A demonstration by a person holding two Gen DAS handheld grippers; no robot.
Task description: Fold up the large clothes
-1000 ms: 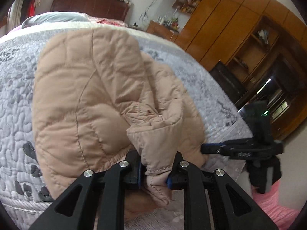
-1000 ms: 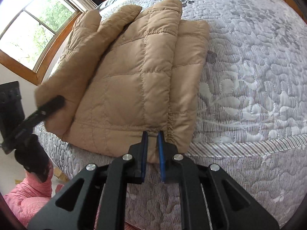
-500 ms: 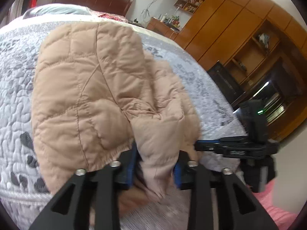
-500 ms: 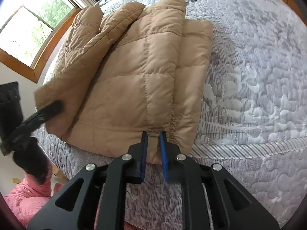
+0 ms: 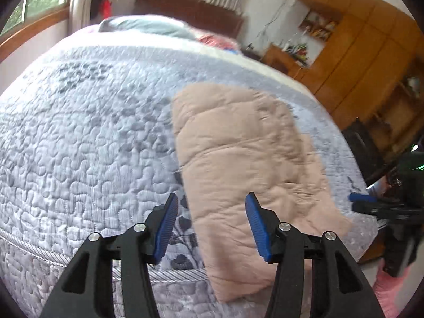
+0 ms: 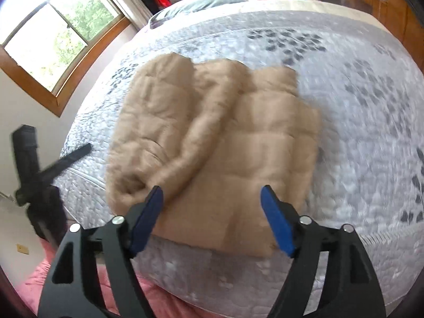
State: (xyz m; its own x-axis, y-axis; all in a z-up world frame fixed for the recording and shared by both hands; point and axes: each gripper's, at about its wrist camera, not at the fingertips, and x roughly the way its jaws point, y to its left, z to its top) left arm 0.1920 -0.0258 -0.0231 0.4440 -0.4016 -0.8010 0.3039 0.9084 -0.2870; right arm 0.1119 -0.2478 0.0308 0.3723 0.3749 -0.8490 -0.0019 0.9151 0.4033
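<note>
Jacket: the tan quilted jacket [image 6: 217, 143] lies folded lengthwise on the bed [image 6: 357, 106], its lower hem reaching the near edge and drooping slightly over it; a sleeve is laid along the top.
Left gripper [image 5: 209, 225]: fingers spread wide apart, holding nothing, hovering above the near edge with the jacket's left side between and beyond them.
Right gripper [image 6: 210, 217]: fingers equally wide apart and empty, poised over the hem.
Why so placed: both sets of fingers stand open and clear of the cloth, probably so the fold can settle flat.
Stage: a judgement only, but the long fold looks done; a crosswise fold, hem toward collar, seems left.
Risk: puffy filling may spring open.
</note>
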